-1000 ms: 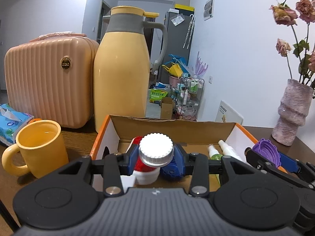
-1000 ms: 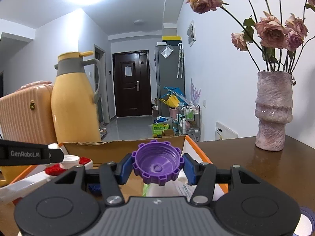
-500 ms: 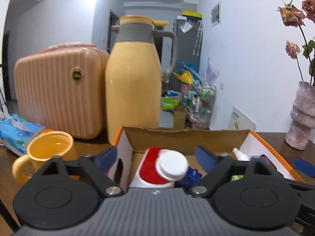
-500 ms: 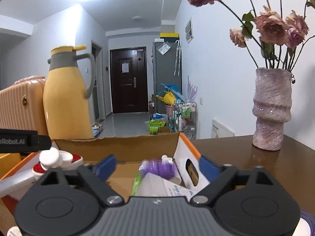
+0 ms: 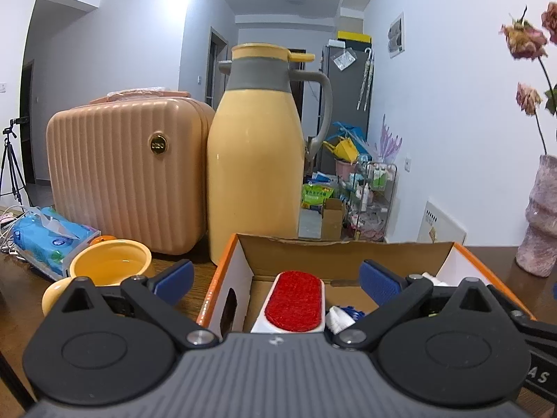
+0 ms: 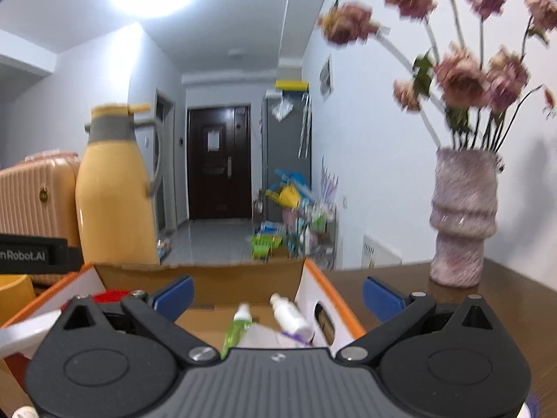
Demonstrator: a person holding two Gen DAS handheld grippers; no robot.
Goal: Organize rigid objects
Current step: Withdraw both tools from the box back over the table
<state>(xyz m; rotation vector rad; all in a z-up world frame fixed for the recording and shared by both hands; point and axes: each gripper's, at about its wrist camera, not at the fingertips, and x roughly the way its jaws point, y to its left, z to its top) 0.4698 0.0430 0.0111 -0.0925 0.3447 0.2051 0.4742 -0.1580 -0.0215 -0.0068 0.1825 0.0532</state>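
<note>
An open cardboard box with orange edges (image 5: 222, 271) (image 6: 334, 303) sits on the wooden table. In the left wrist view it holds a white brush with a red pad (image 5: 294, 301) and a white cap (image 5: 336, 318) beside a blue one. In the right wrist view a green bottle (image 6: 236, 327) and a white bottle (image 6: 290, 315) lie in it. My left gripper (image 5: 276, 278) is open and empty above the box's left half. My right gripper (image 6: 276, 294) is open and empty above its right half.
A tall yellow thermos jug (image 5: 256, 160) and a peach hard case (image 5: 125, 174) stand behind the box. A yellow mug (image 5: 104, 271) and blue tissue pack (image 5: 52, 240) are at the left. A pink vase with dried roses (image 6: 461, 219) stands at the right.
My left gripper opened and let go of the white cap, which now lies in the box. My right gripper opened and let go of the purple cap. Both have drawn back.
</note>
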